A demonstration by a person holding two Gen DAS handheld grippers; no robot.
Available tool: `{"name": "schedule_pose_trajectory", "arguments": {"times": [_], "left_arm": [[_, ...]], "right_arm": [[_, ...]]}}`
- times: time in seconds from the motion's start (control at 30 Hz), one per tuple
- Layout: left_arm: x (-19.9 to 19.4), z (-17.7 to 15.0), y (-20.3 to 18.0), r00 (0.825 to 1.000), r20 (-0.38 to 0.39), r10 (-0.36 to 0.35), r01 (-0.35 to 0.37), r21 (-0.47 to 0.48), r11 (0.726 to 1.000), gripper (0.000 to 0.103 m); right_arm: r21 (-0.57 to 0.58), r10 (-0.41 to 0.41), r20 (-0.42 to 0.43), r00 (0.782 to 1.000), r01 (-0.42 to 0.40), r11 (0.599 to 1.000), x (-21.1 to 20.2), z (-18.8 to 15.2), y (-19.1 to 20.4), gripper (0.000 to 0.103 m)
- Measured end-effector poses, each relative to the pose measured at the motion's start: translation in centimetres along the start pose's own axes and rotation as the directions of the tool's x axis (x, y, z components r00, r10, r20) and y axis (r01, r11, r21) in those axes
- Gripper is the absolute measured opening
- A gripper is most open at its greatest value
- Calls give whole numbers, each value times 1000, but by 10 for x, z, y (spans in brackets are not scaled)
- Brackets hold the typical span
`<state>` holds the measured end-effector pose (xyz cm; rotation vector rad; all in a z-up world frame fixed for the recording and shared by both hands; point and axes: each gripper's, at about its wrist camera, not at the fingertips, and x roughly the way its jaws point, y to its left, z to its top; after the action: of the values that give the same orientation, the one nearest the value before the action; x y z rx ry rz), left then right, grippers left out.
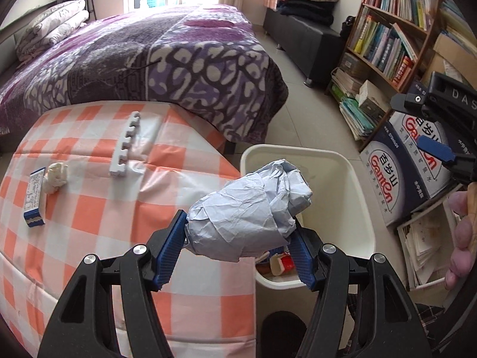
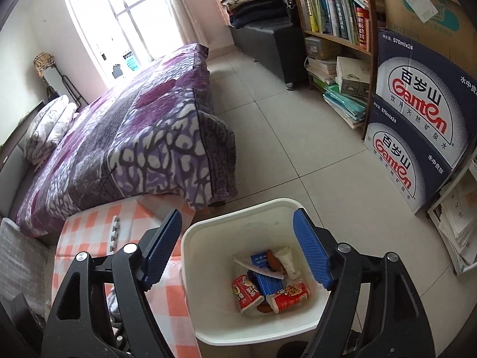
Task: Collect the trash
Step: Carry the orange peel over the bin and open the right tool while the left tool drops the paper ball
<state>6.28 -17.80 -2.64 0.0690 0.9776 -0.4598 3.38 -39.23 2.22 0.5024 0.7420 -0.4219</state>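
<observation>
My left gripper [image 1: 238, 238] is shut on a crumpled ball of pale blue paper [image 1: 247, 211] and holds it over the near rim of a white trash bin [image 1: 351, 179]. The bin [image 2: 208, 238] holds red snack wrappers [image 2: 247, 292], a blue box and a paper cup. My right gripper [image 2: 238, 247] is open and empty above the bin; it also shows at the right edge of the left wrist view [image 1: 438, 149]. On the orange-checked tablecloth [image 1: 89, 223] lie a small blue and white box [image 1: 34, 198], a cream crumpled wad [image 1: 55, 177] and a white notched foam strip [image 1: 126, 144].
A bed with a purple patterned blanket [image 1: 164, 59] stands behind the table. A bookshelf [image 1: 393, 29] and stacked Ganten water cartons [image 2: 423, 119] line the right wall. Paper stacks [image 2: 459, 223] lie on the tiled floor [image 2: 283, 134].
</observation>
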Motion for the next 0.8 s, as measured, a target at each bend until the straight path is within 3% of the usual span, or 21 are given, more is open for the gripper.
{"name": "schedule_pose_trajectory", "arguments": {"times": [0.27,0.4,0.5,0.8], "left_arm": [[26,-3,-38,989,-67,-135,135,-7,991,64],[43,-5,-52,953,-117,-279,270,-91,959,70],[50,-6,-54,935,-139,-327,309,-140,941,74],[37,4,-10,978,-107,-180,168,-116,979,76]], "right_arm": [[81,7,2,1000,-7,997,-1,10,-28,83],[123,8,7,1000,-9,992,-2,14,-37,84],[149,11,7,1000,-11,989,-1,15,-41,85],[100,18,-23,1000,-16,995,9,8,-17,89]]}}
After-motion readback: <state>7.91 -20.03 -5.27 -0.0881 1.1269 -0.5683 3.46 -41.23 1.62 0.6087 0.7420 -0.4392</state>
